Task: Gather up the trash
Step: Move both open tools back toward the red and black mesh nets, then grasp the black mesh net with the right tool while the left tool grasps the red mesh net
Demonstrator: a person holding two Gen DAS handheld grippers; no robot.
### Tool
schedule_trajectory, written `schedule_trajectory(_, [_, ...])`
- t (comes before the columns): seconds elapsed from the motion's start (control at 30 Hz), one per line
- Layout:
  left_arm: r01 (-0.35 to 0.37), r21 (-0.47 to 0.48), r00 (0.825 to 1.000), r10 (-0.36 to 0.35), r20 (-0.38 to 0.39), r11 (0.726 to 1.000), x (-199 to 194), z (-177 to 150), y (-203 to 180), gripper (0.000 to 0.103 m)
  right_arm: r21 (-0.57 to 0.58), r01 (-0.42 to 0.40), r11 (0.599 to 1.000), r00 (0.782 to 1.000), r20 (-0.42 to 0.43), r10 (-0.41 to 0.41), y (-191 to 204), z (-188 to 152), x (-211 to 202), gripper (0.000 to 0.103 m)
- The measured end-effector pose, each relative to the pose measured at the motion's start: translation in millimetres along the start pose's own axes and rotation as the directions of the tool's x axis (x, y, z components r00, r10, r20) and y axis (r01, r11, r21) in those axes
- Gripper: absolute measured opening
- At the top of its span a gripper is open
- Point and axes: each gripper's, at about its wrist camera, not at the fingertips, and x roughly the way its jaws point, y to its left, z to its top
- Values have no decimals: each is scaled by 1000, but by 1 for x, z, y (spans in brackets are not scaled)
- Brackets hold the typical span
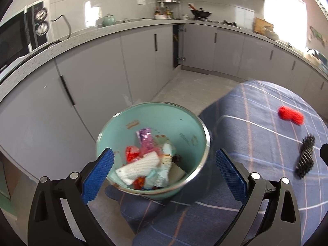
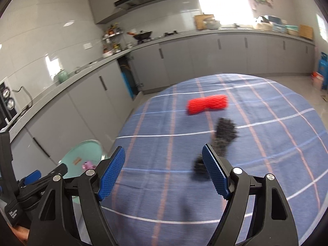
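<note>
A teal bin [image 1: 184, 123] stands on the floor beside the table, holding wrappers and a white tissue [image 1: 139, 169]. My left gripper [image 1: 164, 173] is open and empty just above the bin's near rim. On the blue checked tablecloth [image 2: 164, 127] lie a red foam net [image 2: 207, 104] and a black foam net [image 2: 223, 133]; both also show in the left wrist view, the red net [image 1: 290, 115] and the black net [image 1: 305, 155]. My right gripper [image 2: 164, 174] is open and empty above the cloth, with the black net just beyond its right finger. The bin [image 2: 82, 153] shows at lower left.
Grey kitchen cabinets [image 1: 92, 78] and a countertop run along the walls. A microwave [image 1: 14, 39] sits on the counter at left, a wok [image 1: 201, 13] at the back. One cabinet door [image 1: 177, 45] stands ajar. The table edge [image 1: 215, 106] is beside the bin.
</note>
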Motion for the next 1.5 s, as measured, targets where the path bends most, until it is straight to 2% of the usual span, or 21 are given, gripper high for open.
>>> schedule_trajectory(0.37, [105,106,994,-102,-34,989,-6,-24,-52,97,90,139,986,990,-45,-135,-71,-15,-10,77])
schedule_trajectory(0.5, [121,170,993,-118,-26,978,-9,-27,-69,97,131,126,983,991,-63,-118,-82,-7,-2,75])
schedule_trajectory(0.57, [134,189,991,-132,-23,973,-10,-26,-76,97,124,126,984,990,-80,-117,-81,-2,8,65])
schedule_trajectory(0.67, [145,204,989,-146,-12,968,-12,-21,-81,97,125,126,984,987,-120,-111,-77,6,31,60])
schedule_trajectory(0.8, [153,204,988,-154,-8,967,-10,-15,-83,97,132,132,982,978,-180,-107,-72,10,60,60])
schedule_trajectory(0.9, [159,211,987,-160,-14,965,-5,-10,-85,97,123,142,982,962,-252,-107,-69,6,81,45])
schedule_trajectory(0.97, [162,216,987,-162,-17,963,-1,-9,-88,97,127,134,983,957,-274,-95,-70,2,87,27])
schedule_trajectory(1.07, [188,220,982,-184,-37,957,7,-3,-96,96,130,118,985,962,-260,-81,-73,5,84,19])
schedule_trajectory(1.23, [228,256,973,-226,-34,939,19,13,-123,93,101,124,987,975,-197,-102,-90,30,73,18])
schedule_trajectory(1.4, [301,306,952,-301,-49,903,42,32,-172,87,50,172,984,974,-157,-162,-123,64,80,18])
schedule_trajectory(1.5, [341,316,938,-341,-57,885,59,44,-203,87,38,178,983,973,-154,-171,-148,81,92,18])
